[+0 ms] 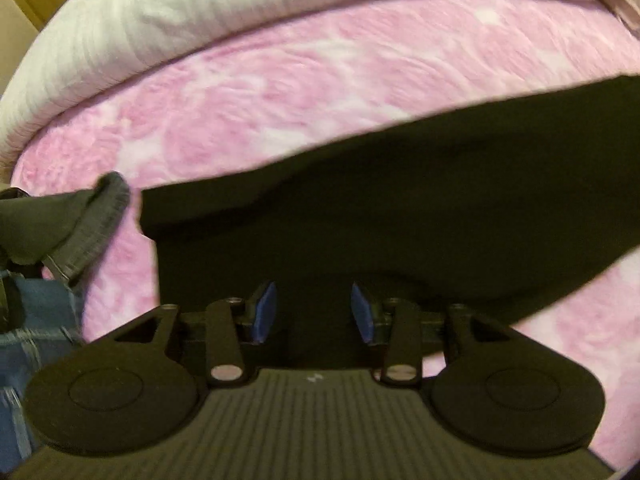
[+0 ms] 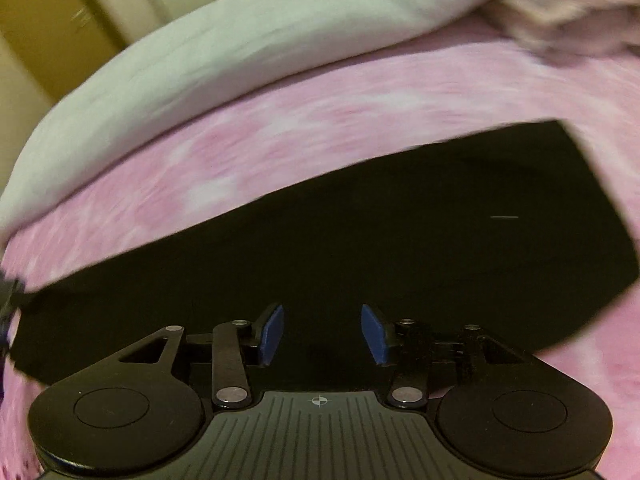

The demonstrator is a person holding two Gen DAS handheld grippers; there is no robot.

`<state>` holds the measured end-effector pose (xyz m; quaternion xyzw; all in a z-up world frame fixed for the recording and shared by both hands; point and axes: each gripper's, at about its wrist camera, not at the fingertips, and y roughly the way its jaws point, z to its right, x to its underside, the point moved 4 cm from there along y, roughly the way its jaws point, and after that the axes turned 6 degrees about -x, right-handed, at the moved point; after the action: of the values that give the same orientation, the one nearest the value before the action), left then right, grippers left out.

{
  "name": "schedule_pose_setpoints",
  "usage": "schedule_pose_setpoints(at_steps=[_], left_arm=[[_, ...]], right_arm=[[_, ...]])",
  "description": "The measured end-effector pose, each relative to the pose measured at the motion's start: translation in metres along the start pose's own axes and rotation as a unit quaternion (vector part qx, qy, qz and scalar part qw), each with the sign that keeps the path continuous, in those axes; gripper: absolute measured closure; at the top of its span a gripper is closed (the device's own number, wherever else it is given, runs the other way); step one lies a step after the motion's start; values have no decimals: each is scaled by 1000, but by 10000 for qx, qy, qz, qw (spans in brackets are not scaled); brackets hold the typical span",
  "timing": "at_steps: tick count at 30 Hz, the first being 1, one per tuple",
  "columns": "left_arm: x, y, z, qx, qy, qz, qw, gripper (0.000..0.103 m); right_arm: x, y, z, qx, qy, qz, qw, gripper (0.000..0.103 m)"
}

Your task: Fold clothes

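- A pink blanket [image 1: 280, 112] fills the middle of both views; a white quilt [image 1: 200, 20] is heaped along its upper edge.
- The black garment [image 1: 400, 208] lies flat on the blanket, its long axis running lower left to upper right across both frames.
- It lies straight ahead of and beneath both sets of tongs; neither looks clearly nearer.
- A grey ribbed cuff [image 1: 100, 216] and blue denim [image 1: 40, 320] sit at the left edge of the left view, just beside the garment.
- The left gripper [image 1: 314, 312] stands partly open, nothing between its blue pads.
- The right gripper [image 2: 322, 334] is likewise partly open and empty.
- Nothing seems to block a downward reach.
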<state>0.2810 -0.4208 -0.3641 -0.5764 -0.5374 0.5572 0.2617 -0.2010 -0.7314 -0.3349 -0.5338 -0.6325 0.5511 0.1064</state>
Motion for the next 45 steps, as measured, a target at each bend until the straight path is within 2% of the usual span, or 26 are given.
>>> schedule_pose_setpoints(at_steps=[4,6,8,10,12,16,17,18,21,22,23,27,33,35,39,45], left_arm=[[12,0,-50,-137,-24,282,9995,63],[30,-6,-62,-278,454,461,9975,63],[58,-9,-59,-443,1212,541,9902,63],[84,-7,-48,-502,1977,586,9772,63],[103,-1,-33,-623,2676,704,9589,63],[112,18,-9,-830,3536,1060,9257,63],[113,27,-6,-907,3727,1047,9175,64],[113,35,-4,-985,3917,1034,9090,70],[118,55,2,-1199,4514,1004,8785,96],[118,54,-1,-1246,4599,1057,8728,102],[119,52,-5,-1285,4648,1111,8690,102],[116,34,-23,-1308,4253,1314,8859,102],[130,49,-15,-1075,4476,1003,8821,103],[132,46,-17,-1028,4420,988,8856,103],[131,30,-16,-1018,4308,1100,8899,103],[141,27,-17,-997,4371,1078,8874,103]], right_arm=[[10,40,-82,-229,-586,-315,9975,55],[17,54,-117,-356,-927,-433,9941,54],[24,69,-144,-449,-1143,-565,9908,54],[32,83,-169,-540,-1351,-697,9869,53],[42,98,-190,-638,-1420,-845,9842,53],[53,122,-224,-808,-1674,-1070,9767,53],[56,128,-233,-850,-1738,-1125,9746,53],[58,132,-239,-879,-1813,-1163,9726,53],[61,141,-248,-885,-2015,-1259,9673,52],[63,143,-250,-874,-2079,-1292,9656,52],[64,142,-249,-847,-2158,-1298,9641,52],[69,138,-243,-716,-2437,-1321,9582,52],[92,143,-228,-503,-2604,-1697,9491,52],[99,149,-222,-362,-2650,-1891,9448,52],[100,150,-212,-341,-2488,-1942,9483,51],[82,156,-220,-453,-2288,-1720,9571,51]])
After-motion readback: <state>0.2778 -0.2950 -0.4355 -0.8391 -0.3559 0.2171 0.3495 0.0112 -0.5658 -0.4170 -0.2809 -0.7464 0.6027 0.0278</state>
